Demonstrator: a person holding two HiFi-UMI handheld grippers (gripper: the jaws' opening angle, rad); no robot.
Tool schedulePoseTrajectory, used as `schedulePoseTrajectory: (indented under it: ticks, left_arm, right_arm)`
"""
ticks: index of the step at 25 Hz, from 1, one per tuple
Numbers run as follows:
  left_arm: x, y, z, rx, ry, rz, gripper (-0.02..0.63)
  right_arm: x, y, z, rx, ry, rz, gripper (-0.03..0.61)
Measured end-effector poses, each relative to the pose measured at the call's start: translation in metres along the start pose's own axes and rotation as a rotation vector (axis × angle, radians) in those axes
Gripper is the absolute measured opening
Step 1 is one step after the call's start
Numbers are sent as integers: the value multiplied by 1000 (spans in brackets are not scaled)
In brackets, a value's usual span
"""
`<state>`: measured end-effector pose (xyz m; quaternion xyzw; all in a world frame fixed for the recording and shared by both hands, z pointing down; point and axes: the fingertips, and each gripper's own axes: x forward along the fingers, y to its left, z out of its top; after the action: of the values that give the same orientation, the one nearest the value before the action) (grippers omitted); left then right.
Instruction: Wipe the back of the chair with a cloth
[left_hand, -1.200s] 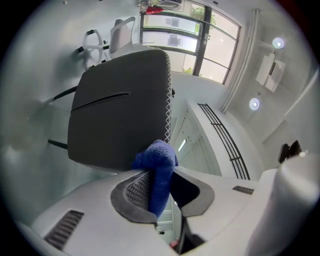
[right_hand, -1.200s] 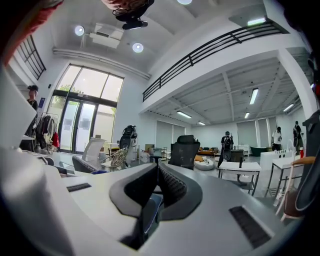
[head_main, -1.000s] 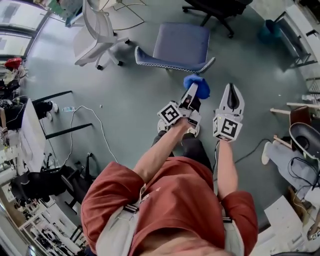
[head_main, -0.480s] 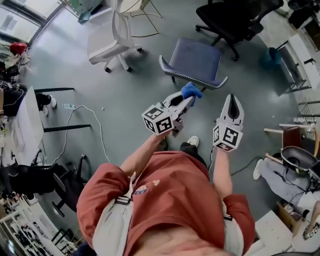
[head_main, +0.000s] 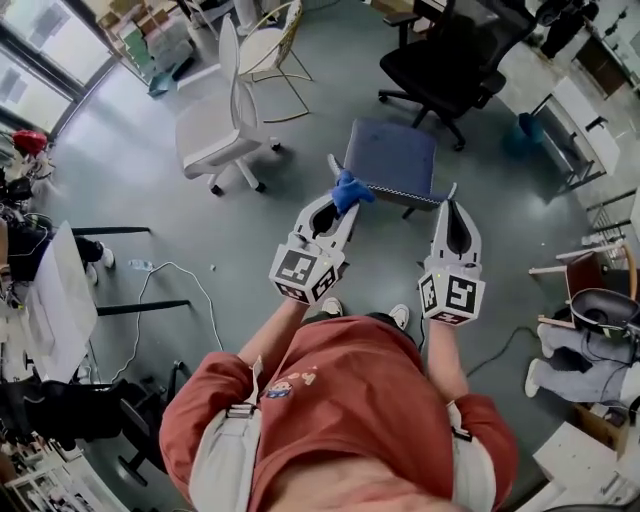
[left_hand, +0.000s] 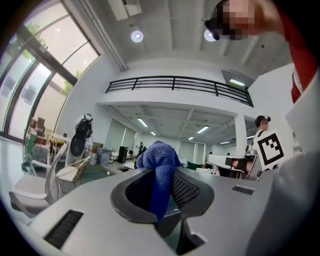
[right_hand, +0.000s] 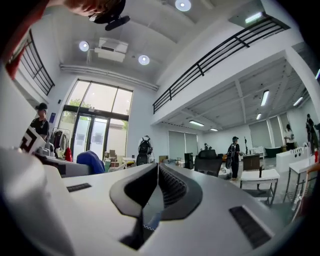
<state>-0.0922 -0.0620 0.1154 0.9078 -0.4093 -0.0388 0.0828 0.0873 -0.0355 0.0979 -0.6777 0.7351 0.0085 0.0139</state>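
Observation:
A blue fabric chair (head_main: 392, 155) stands in front of me, and the top edge of its back (head_main: 400, 193) runs across between my two grippers. My left gripper (head_main: 343, 200) is shut on a bunched blue cloth (head_main: 349, 188) (left_hand: 157, 162), held at the left end of that edge; whether the cloth touches it I cannot tell. My right gripper (head_main: 449, 212) hangs near the right end of the back, shut with nothing in it (right_hand: 155, 175). In the right gripper view the cloth (right_hand: 91, 161) shows at the left.
A white swivel chair (head_main: 215, 120) stands to the left of the blue one, a gold wire chair (head_main: 270, 45) behind it and a black office chair (head_main: 455, 60) beyond. A desk (head_main: 60, 280) and a floor cable (head_main: 170, 260) lie at the left, clutter at the right.
The blue chair has come closer below me. Both grippers have moved forward up to its back, the left one carrying the cloth to the back's left end.

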Motion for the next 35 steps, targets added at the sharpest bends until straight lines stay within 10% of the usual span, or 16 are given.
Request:
schedulePoseTrajectory:
  ticks: [14,35]
  left_arm:
    - [-28,-2,146,231,-232,39,84]
    - [-35,12,138,174,-234,93,84]
  right_arm:
    - [-6,16,109,-101,-168,32,25]
    - [1,25,101,-140,-141,85,23]
